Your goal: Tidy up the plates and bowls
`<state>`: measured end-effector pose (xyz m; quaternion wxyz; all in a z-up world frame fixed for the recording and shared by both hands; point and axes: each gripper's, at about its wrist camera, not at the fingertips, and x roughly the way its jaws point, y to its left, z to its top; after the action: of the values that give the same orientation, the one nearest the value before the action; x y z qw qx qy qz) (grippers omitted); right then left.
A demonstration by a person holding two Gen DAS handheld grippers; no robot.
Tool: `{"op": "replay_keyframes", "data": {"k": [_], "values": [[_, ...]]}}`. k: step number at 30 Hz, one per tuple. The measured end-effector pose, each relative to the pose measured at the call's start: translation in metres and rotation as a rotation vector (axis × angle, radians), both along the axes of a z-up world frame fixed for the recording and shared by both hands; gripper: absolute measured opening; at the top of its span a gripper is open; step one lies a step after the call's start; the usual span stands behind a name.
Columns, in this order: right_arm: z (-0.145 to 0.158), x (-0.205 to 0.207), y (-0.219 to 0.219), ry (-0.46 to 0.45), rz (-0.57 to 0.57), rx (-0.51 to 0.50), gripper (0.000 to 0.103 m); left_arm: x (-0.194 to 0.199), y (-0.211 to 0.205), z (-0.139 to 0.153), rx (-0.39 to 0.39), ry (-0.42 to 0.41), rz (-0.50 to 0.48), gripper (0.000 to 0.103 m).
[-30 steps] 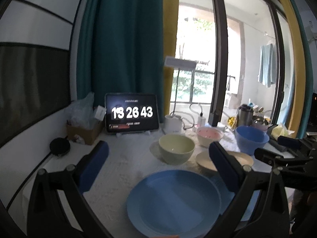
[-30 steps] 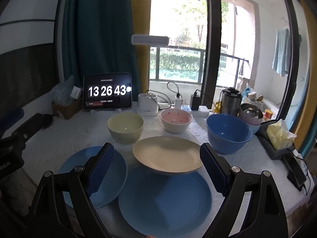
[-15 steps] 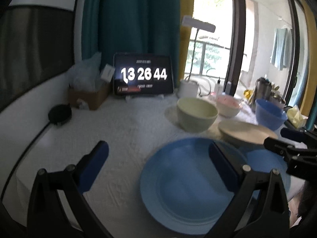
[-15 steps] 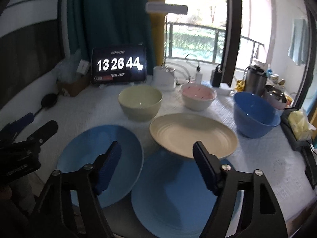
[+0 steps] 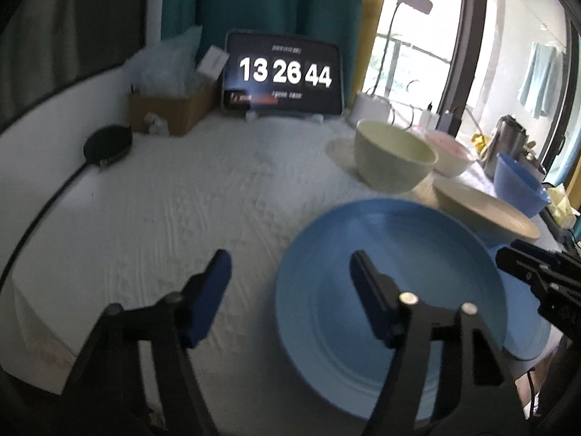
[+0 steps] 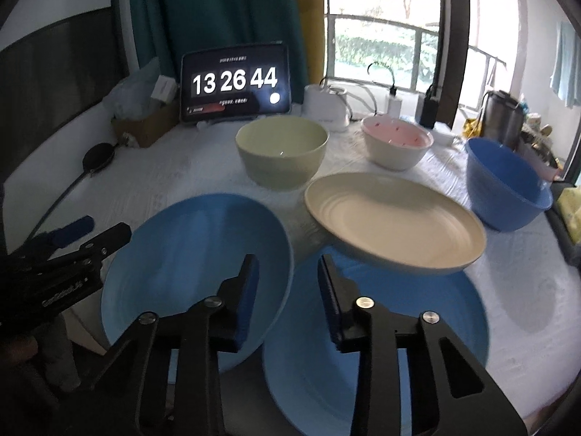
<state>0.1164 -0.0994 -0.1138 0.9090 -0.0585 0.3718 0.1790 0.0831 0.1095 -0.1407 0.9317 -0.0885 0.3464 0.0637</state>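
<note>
A blue plate lies near the table's front edge. My left gripper stands astride its left rim, one finger over the cloth and one over the plate; the jaws are closing and the pads are clear of the rim. In the right wrist view my right gripper hangs over the gap between that blue plate and a second blue plate; its jaws are closing, with the first plate's right rim below them. A cream plate rests on the second plate's far edge. A pale green bowl, a pink bowl and a blue bowl stand behind.
A tablet clock leans at the back, beside a cardboard box and a white lamp base. A black disc with a cable lies at the left. A metal kettle and clutter fill the right edge.
Both grippers have sunk toward the table and tipped downward, closing in on the blue plates. Both pairs of jaws have narrowed, the right more than the left.
</note>
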Motion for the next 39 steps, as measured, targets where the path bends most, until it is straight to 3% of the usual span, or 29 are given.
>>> {"op": "replay_keyframes", "data": {"k": [12, 19, 39], "values": [[-0.018, 0.006, 0.002, 0.068, 0.021, 0.023, 0.024, 0.009, -0.009, -0.019, -0.012, 0.105, -0.02, 0.033], [-0.025, 0.007, 0.001, 0.084, 0.022, 0.026, 0.018, 0.01, -0.011, -0.02, 0.006, 0.117, -0.021, 0.032], [-0.015, -0.005, -0.029, 0.068, -0.039, 0.05, 0.018, -0.006, -0.044, 0.002, 0.036, 0.083, -0.085, 0.032]]}}
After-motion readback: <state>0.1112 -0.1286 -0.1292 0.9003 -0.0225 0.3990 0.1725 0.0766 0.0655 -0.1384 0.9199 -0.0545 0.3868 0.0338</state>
